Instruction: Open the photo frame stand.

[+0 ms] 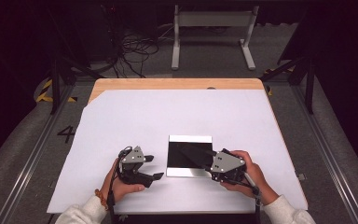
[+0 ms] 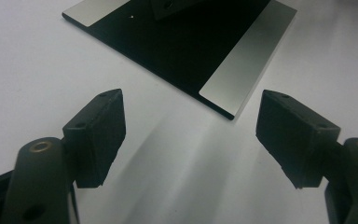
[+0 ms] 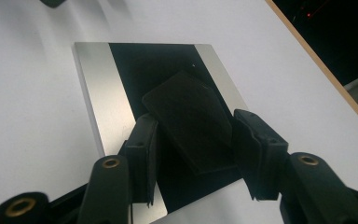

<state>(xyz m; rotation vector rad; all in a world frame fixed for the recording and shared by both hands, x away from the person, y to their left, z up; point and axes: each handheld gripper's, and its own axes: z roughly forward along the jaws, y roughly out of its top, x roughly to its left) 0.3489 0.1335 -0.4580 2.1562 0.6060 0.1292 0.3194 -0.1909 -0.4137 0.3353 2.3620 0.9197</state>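
A flat black plate [image 1: 189, 139] with a silver strip along two opposite edges lies on the white sheet, near the front middle. My right gripper [image 1: 210, 161] reaches over it from the right and is shut on a small black rectangular slab [image 1: 196, 156], held tilted just above the plate. In the right gripper view the slab [image 3: 186, 116] sits between the two pads [image 3: 195, 135], over the plate [image 3: 93, 93]. My left gripper [image 1: 153, 167] rests left of the plate, open. Nothing is between its jaws [image 2: 191, 126], which point at the plate's corner [image 2: 242, 60].
The white sheet [image 1: 168, 112] covers most of a wooden table, whose bare far edge [image 1: 177, 84] shows beyond it. Past the table, cables [image 1: 135, 51] and a white stand frame [image 1: 212, 21] sit on the grey floor. Dark metal rails run along both sides.
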